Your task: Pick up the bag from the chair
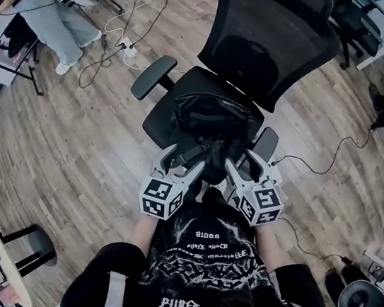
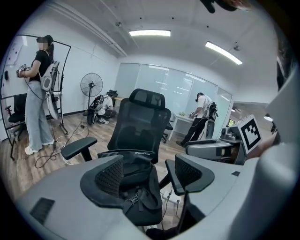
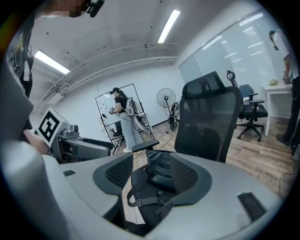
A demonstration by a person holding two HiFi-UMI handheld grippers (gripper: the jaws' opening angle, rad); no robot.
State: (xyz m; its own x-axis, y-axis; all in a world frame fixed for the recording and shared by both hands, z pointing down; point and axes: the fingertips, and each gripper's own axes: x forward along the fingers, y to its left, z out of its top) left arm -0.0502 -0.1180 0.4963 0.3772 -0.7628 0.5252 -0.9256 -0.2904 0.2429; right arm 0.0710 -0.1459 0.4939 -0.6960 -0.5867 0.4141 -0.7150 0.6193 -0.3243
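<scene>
A black bag [image 1: 208, 119] with straps and a buckle lies on the seat of a black mesh office chair [image 1: 270, 36]. Both grippers hover at the seat's front edge, side by side. My left gripper [image 1: 185, 161] is open, its jaws spread wide. In the left gripper view the bag [image 2: 136, 190] shows between and beyond the left gripper [image 2: 149, 174] pads. My right gripper [image 1: 248, 163] is open too. In the right gripper view the bag [image 3: 154, 187] and a strap loop sit in the gap of the right gripper [image 3: 151, 173]. Neither gripper holds anything.
The chair's armrest [image 1: 153, 75] juts out to the left. Cables and a power strip [image 1: 126, 46] lie on the wood floor behind. A person [image 1: 55, 14] is at the far left, another chair [image 1: 354, 23] at the back right. A cable [image 1: 319, 161] runs along the floor at right.
</scene>
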